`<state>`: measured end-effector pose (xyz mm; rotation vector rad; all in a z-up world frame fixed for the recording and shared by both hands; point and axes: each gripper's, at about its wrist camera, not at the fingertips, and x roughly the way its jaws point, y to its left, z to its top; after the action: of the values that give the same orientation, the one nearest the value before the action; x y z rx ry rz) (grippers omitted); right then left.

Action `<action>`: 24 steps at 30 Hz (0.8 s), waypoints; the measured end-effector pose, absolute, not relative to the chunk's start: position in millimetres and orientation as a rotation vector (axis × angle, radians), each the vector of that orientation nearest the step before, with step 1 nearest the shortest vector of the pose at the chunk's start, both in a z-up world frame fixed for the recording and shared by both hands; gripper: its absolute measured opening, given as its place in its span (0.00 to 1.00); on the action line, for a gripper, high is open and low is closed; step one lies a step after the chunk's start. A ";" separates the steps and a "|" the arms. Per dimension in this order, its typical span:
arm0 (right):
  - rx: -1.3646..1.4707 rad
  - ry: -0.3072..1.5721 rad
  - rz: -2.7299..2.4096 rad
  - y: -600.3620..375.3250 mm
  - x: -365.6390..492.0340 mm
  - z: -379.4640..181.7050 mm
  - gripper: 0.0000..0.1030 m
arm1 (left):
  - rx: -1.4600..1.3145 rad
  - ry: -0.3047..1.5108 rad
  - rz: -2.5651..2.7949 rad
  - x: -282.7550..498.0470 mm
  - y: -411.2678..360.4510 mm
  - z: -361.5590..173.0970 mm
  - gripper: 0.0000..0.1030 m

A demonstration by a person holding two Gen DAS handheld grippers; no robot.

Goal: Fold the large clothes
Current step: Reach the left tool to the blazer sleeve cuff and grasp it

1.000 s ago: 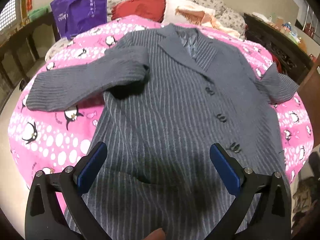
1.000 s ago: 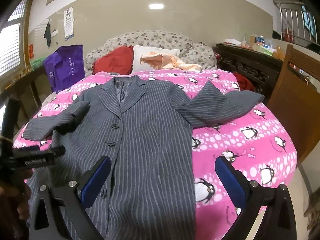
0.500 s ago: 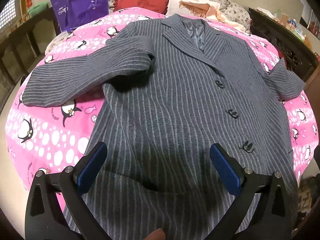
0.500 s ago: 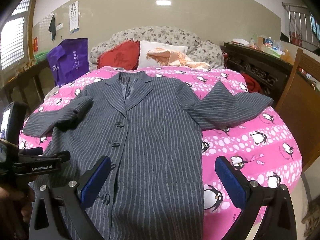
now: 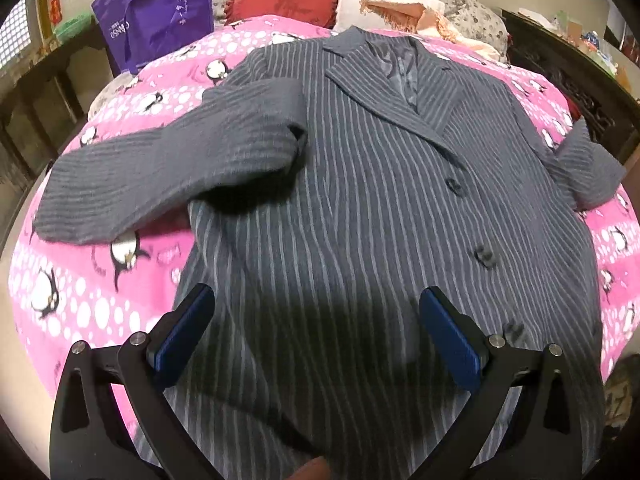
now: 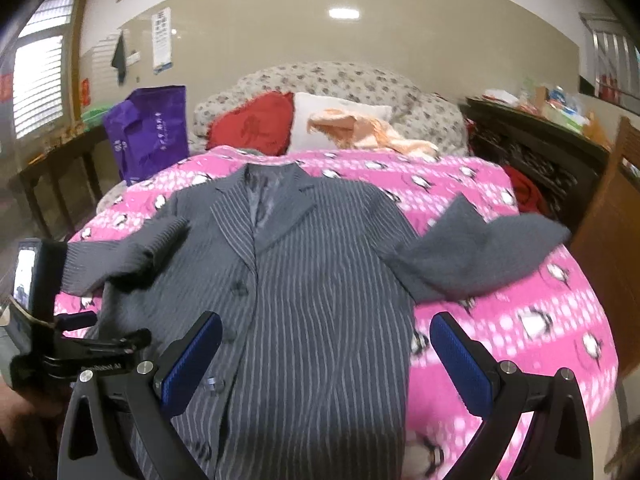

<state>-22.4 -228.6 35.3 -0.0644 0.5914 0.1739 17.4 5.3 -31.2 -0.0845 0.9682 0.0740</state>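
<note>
A grey pinstriped coat [image 5: 360, 200] lies face up and buttoned on a pink penguin bedspread [image 5: 80, 300], collar at the far end. It also shows in the right wrist view [image 6: 312, 300]. Its left sleeve [image 5: 168, 176] is bent across toward the chest; its right sleeve [image 6: 480, 256] lies out to the right. My left gripper [image 5: 316, 332] is open and empty above the coat's lower front. My right gripper [image 6: 326, 356] is open and empty above the coat's lower right side. The left gripper's body [image 6: 60, 344] shows at the left of the right wrist view.
A purple bag [image 6: 148, 136] stands at the bed's far left. A red cushion [image 6: 252, 124], a white pillow [image 6: 336, 116] and an orange cloth [image 6: 372, 132] lie at the headboard. Dark wooden furniture [image 6: 540, 152] and a brown chair [image 6: 616, 208] stand to the right.
Both grippers have moved forward over the coat, toward the collar, so the coat looks larger. Both stay open. The coat has not moved.
</note>
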 end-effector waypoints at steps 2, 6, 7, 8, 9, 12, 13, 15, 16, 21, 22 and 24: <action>-0.041 0.607 0.194 -227.3 -7.8 36.1 1.00 | -0.092 0.970 0.087 25.9 7.7 -32.4 1.00; -0.035 0.654 0.206 -221.1 17.5 21.4 1.00 | -0.088 0.995 0.093 35.7 7.4 -42.3 1.00; -0.040 0.678 0.209 -219.6 25.5 10.2 1.00 | -0.090 1.001 0.080 38.0 7.2 -47.0 1.00; -0.044 0.704 0.207 -218.5 32.1 0.9 1.00 | -0.087 1.017 0.070 40.2 6.2 -54.3 1.00; -0.049 0.720 0.194 -218.6 36.5 -8.2 1.00 | -0.078 1.042 0.070 42.2 5.2 -63.3 1.00; -0.101 0.777 0.150 -218.9 49.1 -44.2 1.00 | -0.081 1.025 0.059 38.8 6.8 -69.2 1.00; -0.123 0.812 0.134 -220.5 52.5 -61.2 1.00 | -0.081 1.020 0.058 37.2 7.2 -69.1 1.00; -0.104 0.873 0.137 -228.1 55.8 -85.5 1.00 | -0.081 1.009 0.055 35.0 7.7 -69.1 1.00; -0.050 0.869 0.159 -236.9 55.6 -87.3 1.00 | -0.082 0.996 0.056 33.0 8.0 -69.3 1.00; 0.035 0.891 0.191 -252.7 59.2 -92.1 1.00 | -0.085 0.953 0.057 24.9 8.2 -69.8 1.00; 0.031 0.887 0.191 -252.1 59.1 -92.0 1.00 | -0.088 0.943 0.056 22.9 7.8 -71.0 1.00; 0.028 0.886 0.190 -252.1 58.1 -91.6 1.00 | -0.084 0.918 0.042 19.0 7.7 -72.4 1.00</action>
<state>58.1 -252.1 -91.6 0.0275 0.8858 0.1903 19.0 7.7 -72.4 -0.0836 0.9176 0.0419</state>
